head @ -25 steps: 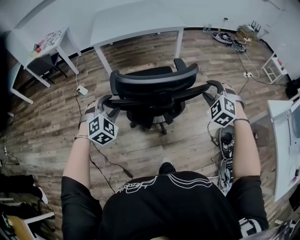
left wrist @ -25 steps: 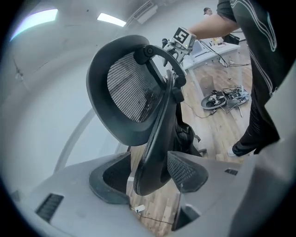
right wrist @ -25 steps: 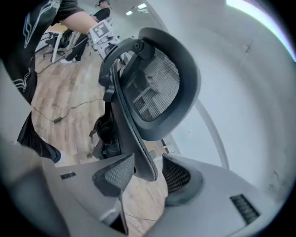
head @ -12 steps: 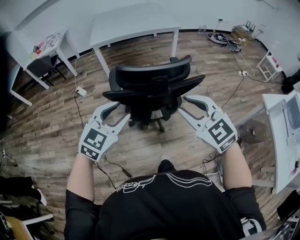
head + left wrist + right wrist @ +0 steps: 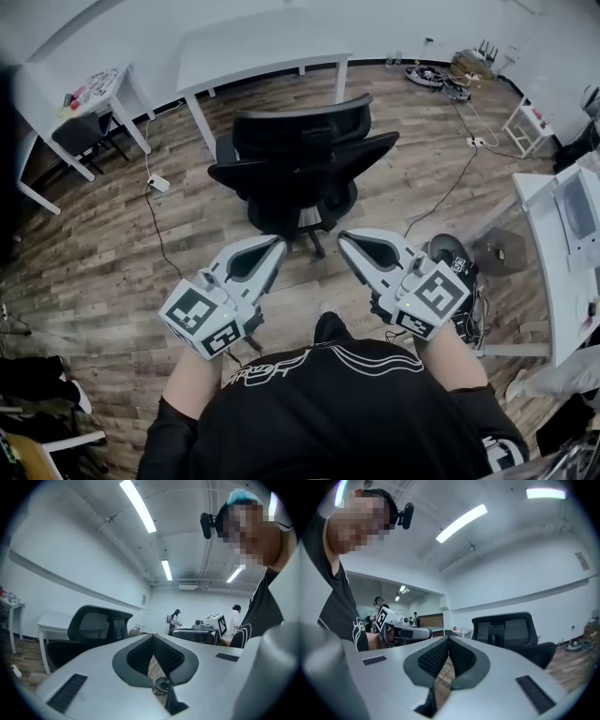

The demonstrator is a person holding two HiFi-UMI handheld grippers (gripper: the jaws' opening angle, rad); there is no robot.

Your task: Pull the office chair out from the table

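Left gripper [image 5: 275,247]: jaws have just closed, pads [image 5: 164,652] pressed together at the tips, nothing btwn them, only wood floor seen thru the slot behind the tips. Right gripper [image 5: 345,240]: same, jaws just closed, pads [image 5: 433,654] meeting, empty. Both point roughly level, close in front of the person's torso, side by side, tips angled in toward each other, well apart from the chair. Office chair [image 5: 298,159] stands on the wood floor [image 5: 103,253] ahead of both grippers, its back to the person, btwn them and the white table [image 5: 253,47]. It looks fully out from under the tabletop, w/ floor showing btwn chair and table. Judgement: pull looks done, step in hand = let-go / back-off. To do it well: grippers shut and clear of the chair so nothing snags or nudges it on its castors, and draw both hands straight back, no sideways swing. Check the chair sits free of the table leg [image 5: 199,122] and isn't rolling. Watch the cable [image 5: 153,220] and white power strip [image 5: 157,184] on the floor left of the chair, plus the dark gear [image 5: 452,251] on the floor by the right gripper: don't step back into it. If more clearance is wanted, reopen, re-grip both sides evenly, pull straight.
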